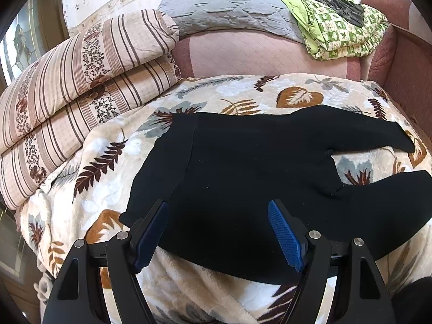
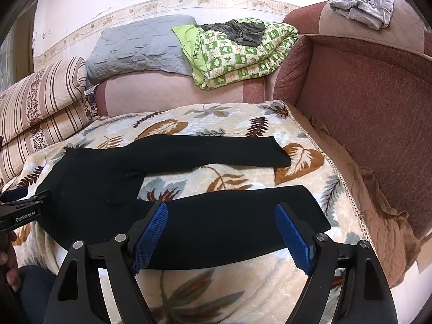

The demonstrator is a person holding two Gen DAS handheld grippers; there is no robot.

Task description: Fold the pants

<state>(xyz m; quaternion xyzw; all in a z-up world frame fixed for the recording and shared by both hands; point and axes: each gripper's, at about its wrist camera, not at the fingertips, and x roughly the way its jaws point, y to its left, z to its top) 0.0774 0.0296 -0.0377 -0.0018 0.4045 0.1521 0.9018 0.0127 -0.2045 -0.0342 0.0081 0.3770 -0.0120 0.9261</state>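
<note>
- Left wrist view shows the black pants (image 1: 243, 167) lying flat on the leaf blanket (image 1: 108, 189), not folded yet.
- All the folding is left.
- Waist lies left, legs stretch right, spread apart.
- Left gripper (image 1: 217, 236) and right gripper (image 2: 222, 236) both hang wide apart over the near edge, holding nothing.

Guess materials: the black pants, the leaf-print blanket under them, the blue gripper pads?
Black pants: looks like thin matte stretch knit, legging-like; lies smooth, no sheen, no visible weave. Leaf-print blanket: plush fleece, apparently; fuzzy pile with embossed texture. Blue pads on the left gripper and right gripper: probably rubber or soft plastic, with a fine ribbed or knurled grip pattern. Both grippers are open.
</note>
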